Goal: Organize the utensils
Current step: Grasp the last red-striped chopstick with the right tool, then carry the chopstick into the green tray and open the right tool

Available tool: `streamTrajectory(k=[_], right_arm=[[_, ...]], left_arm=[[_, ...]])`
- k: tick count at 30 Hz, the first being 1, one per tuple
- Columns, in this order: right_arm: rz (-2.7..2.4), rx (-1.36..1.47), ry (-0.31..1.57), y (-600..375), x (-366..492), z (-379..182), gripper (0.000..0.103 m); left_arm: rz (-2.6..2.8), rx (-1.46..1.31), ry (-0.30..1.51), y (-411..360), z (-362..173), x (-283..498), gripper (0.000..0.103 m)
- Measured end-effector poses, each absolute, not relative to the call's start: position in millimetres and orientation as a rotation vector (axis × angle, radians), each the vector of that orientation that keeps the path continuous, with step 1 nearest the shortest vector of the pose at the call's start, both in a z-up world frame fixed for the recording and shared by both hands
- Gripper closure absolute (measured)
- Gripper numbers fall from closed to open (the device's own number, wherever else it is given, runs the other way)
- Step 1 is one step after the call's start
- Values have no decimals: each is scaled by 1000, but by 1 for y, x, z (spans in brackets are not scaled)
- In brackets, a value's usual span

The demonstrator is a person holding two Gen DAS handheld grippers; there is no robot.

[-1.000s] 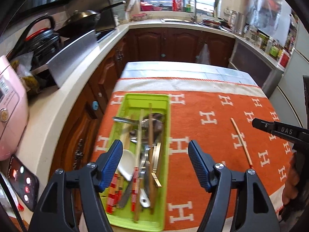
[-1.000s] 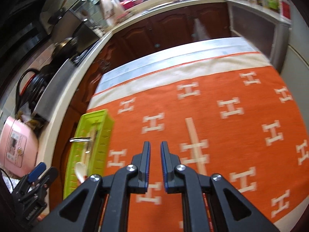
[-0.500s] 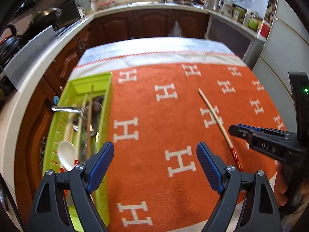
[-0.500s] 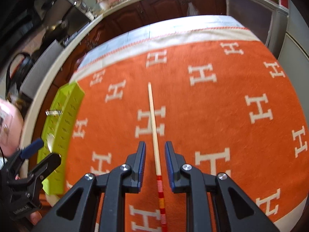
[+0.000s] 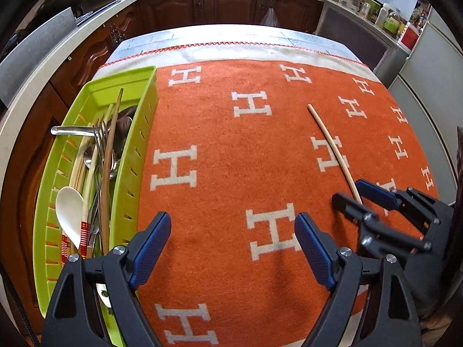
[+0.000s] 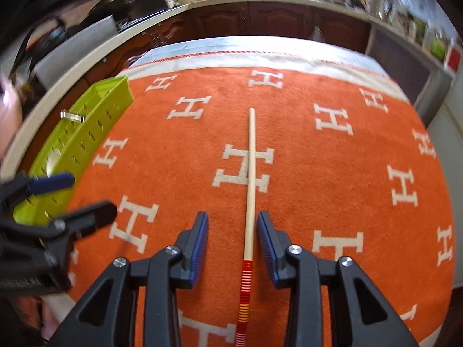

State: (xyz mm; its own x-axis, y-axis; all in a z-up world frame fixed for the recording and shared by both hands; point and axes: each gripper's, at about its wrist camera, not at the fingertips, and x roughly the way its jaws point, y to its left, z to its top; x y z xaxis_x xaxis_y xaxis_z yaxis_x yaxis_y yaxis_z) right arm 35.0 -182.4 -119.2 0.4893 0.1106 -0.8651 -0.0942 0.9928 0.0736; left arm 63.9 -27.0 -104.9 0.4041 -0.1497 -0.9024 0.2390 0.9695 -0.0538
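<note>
Compared with a second ago, the right tongs are seen lower over the orange blanket; their jaws, nearly shut then, are opening now. The single chopstick, blurred and off to one side then, is now framed lengthwise between the blue pads, neither pad pressing on it. The left tongs were over the green tray a second ago; they are now held wide, released, above bare blanket just beside the tray's right wall, with nothing between the jaws.

The chopstick lies flat on the blanket, well apart from the tray on its right. It is a slim, straight, pale wooden stick with red and yellow striped bands at the end nearest the right tongs.

The blanket is a fuzzy woven cloth with white H motifs and a pale stitched border, spread over the bench.

The tray is lime plastic, rectangular, with slotted walls. In it are piled a white spoon, a metal fork, and wooden sticks.
</note>
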Motion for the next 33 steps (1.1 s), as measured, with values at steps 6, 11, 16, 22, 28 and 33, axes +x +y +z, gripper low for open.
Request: streamTrajectory(k=[6,11,16,22,28,33], right_arm=[[114,-57,1025,-177,32,-120,76],[99,-14,1050,-180,37,-118,97],[107,122,1105,-188,39,-116,97],[174,220,1104,-178,33,-90,97],[273,264,1067,-148,35,-50,97],[344,294,1049,-117,44,-24,97]], left_arm=[[-268,76,1083,-27,-97,62,17],[-273,71,1079,-22,-92,58,17],[-282,77,1051,-17,-81,51,17],[-267,106,978,-2,-54,40,17],[-179,130,885,33,-21,36,17],[-60,88,821,79,3,39,13]])
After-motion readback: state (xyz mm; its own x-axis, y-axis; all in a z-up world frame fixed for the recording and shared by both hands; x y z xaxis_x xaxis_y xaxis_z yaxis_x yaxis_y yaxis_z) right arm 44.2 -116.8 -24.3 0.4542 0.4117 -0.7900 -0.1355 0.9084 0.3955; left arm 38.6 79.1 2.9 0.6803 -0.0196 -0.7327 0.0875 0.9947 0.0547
